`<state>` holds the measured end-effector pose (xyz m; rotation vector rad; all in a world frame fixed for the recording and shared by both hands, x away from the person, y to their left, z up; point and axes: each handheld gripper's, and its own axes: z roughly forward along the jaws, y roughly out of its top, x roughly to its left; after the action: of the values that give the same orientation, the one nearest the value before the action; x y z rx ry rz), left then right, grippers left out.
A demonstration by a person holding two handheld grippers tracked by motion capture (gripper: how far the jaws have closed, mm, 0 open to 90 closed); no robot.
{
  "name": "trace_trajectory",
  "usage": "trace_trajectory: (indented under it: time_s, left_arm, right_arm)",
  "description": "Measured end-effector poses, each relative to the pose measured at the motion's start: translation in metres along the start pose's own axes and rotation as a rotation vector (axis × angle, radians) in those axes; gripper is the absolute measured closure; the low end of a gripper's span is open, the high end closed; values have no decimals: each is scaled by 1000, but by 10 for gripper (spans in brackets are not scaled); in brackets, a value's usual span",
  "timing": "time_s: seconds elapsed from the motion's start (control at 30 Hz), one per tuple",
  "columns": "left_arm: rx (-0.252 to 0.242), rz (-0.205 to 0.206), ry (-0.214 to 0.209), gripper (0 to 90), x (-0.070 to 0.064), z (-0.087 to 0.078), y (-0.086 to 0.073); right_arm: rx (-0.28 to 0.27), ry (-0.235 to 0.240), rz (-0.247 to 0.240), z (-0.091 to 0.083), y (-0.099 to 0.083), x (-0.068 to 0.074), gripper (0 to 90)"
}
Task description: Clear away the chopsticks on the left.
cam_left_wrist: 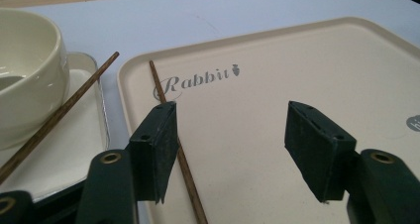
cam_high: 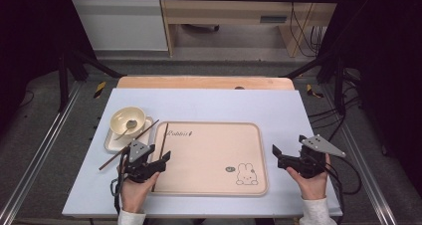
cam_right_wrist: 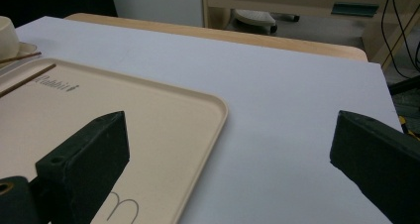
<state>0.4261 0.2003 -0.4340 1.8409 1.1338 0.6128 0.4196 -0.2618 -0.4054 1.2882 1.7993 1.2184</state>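
A beige tray (cam_high: 209, 150) (cam_left_wrist: 297, 60) (cam_right_wrist: 148, 115) printed with "Rabbit" and a rabbit drawing lies mid-table. One brown chopstick (cam_high: 163, 140) (cam_left_wrist: 190, 184) rests along its left side. A second chopstick (cam_high: 149, 127) (cam_left_wrist: 74, 97) leans across a small white plate (cam_high: 110, 145) (cam_left_wrist: 84, 130) that holds a cream bowl (cam_high: 128, 119) (cam_left_wrist: 29, 75) with a spoon (cam_high: 130, 124) in it. My left gripper (cam_high: 149, 154) (cam_left_wrist: 230, 115) is open over the tray's left edge, its left jaw just above the tray chopstick. My right gripper (cam_high: 288, 144) (cam_right_wrist: 230, 122) is open, empty, beside the tray's right rim.
The tray and plate sit on a pale sheet (cam_high: 278, 105) that covers a wooden table (cam_high: 204, 82). Dark frame rails (cam_high: 45, 145) run along both sides. Cables (cam_high: 348, 120) hang at the right. Bare sheet lies beyond the tray and to its right.
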Motion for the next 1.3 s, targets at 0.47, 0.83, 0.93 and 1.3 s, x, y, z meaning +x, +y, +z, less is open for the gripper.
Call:
trace_trajectory:
  time_s: [0.47,0.83,0.93,1.3]
  left_arm:
    - [27,142,-127,250,17,-14,11]
    - [72,171,-128,202,40,-21,-7]
    - [87,167,-121,201,47,-23,-12]
    - [124,142,-47,187,73,-35,-27]
  right_arm:
    - [-1,1,4,-1,0,0,21]
    - [2,-3,-4,0,0,0,21]
    - [5,-2,-3,0,0,1,21]
    - [9,-2,-8,1,-1,1,21]
